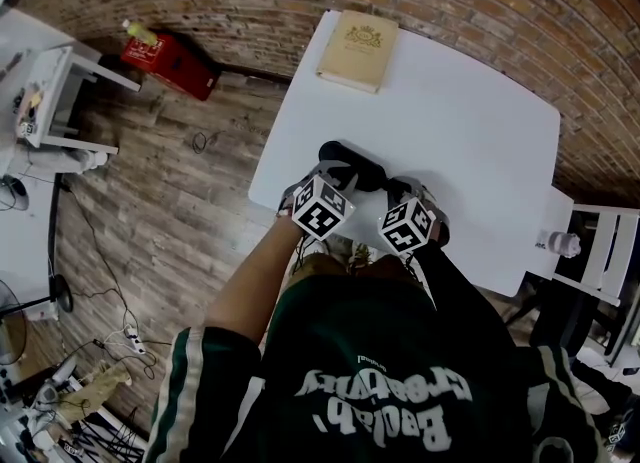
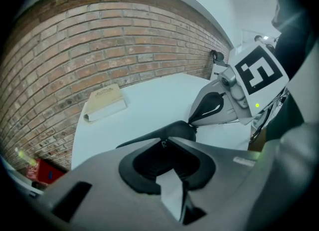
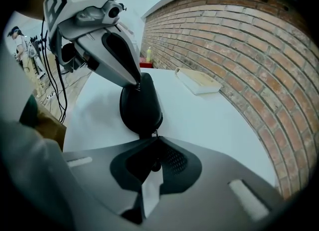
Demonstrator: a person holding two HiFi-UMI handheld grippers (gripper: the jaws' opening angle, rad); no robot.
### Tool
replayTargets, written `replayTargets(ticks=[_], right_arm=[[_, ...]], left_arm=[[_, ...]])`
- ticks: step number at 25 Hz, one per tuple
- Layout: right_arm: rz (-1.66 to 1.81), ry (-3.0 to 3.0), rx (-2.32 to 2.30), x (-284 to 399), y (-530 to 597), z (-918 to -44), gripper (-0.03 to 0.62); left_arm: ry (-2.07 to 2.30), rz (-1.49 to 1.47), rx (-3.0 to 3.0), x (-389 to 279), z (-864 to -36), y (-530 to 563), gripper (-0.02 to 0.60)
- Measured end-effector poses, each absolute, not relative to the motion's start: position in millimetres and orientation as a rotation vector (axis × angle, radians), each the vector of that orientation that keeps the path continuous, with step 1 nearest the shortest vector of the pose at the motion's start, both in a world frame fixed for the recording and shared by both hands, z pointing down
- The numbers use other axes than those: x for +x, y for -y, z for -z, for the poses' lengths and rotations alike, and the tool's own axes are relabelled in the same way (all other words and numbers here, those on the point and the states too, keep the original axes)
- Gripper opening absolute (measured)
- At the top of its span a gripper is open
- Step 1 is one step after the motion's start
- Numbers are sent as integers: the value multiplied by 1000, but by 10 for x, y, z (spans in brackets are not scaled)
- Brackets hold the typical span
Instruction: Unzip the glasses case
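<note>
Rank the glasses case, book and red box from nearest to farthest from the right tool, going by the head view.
1. glasses case, at the right tool's tips.
2. book, at the table's far edge.
3. red box, on the floor, far left.

On the white rectangular table (image 1: 470,131), a tan hardback book (image 1: 358,49) lies behind the black oval glasses case (image 1: 362,171) (left gripper (image 1: 330,166) at one end, right gripper (image 1: 400,191) on its zip pull (image 3: 154,135)).

The left tool (image 3: 138,84) and right tool (image 2: 191,121) hide part of the glasses case (image 1: 350,159); the book (image 1: 358,49) title is illegibly small.
</note>
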State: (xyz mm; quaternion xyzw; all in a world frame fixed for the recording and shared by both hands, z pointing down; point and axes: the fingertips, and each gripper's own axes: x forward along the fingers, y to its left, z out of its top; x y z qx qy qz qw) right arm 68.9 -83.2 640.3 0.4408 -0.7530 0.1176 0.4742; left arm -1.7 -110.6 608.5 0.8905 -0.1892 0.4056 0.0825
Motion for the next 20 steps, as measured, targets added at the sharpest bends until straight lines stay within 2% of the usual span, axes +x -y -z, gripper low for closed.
replayTargets(ticks=[20], right_arm=[[-124,2008,892,589,1241,-6336,13]], left_arm=[[508,-1213,2633,-12,-6090,1117,44]])
